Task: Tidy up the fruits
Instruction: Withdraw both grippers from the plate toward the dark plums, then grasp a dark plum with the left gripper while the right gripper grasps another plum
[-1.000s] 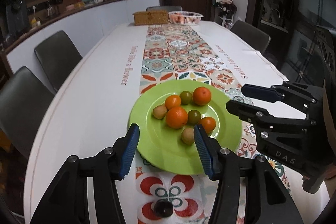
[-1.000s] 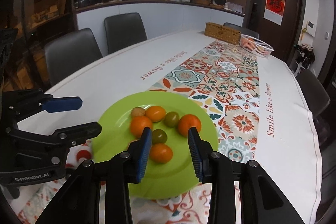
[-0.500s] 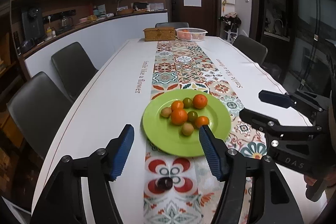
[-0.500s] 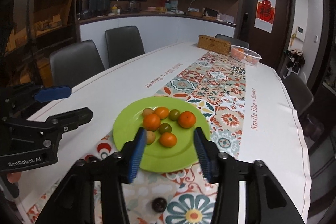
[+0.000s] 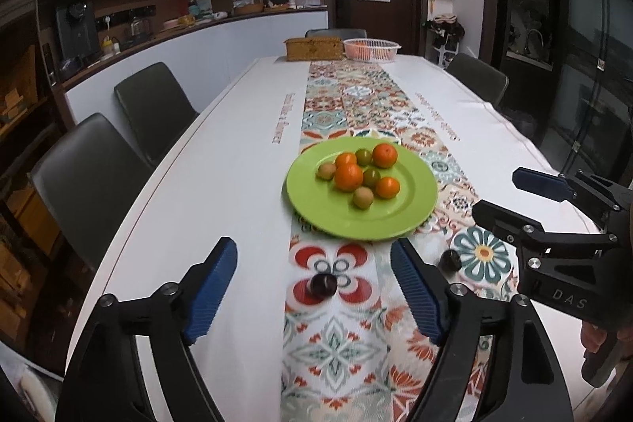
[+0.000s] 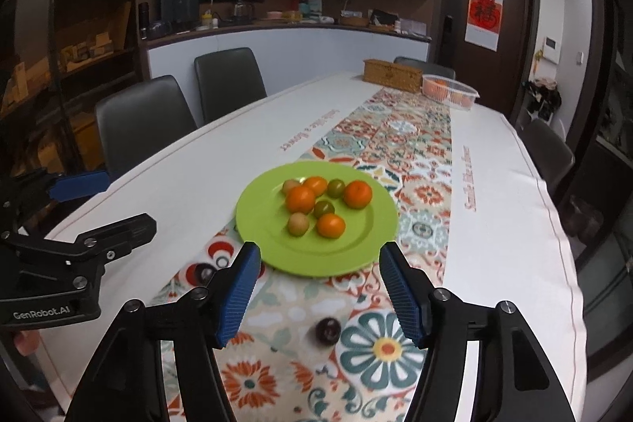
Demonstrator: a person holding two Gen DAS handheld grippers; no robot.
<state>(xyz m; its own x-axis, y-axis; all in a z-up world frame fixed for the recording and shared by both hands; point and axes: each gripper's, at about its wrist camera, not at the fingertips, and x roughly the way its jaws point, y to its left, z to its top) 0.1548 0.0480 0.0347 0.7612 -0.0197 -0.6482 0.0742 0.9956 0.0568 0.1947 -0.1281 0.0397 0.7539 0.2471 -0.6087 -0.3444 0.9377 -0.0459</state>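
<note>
In the left wrist view, the left gripper point(image 5: 314, 297) is seen with its jaws opening and nothing pressed between them; a dark fruit point(image 5: 323, 284) lies on the runner beneath, and a second point(image 5: 450, 260) just beside the right pad. The plate point(image 5: 411, 220), holding eight fruits, sits mid-table on the runner, well clear of both long edges. The step is judged to be a pick-up of the loose fruits; a lowering and closing is called for.

In the right wrist view, the right gripper point(image 6: 320, 297) is also opening, empty, over a dark fruit point(image 6: 328, 331). Bare cloth is left open toward the right edge.
</note>
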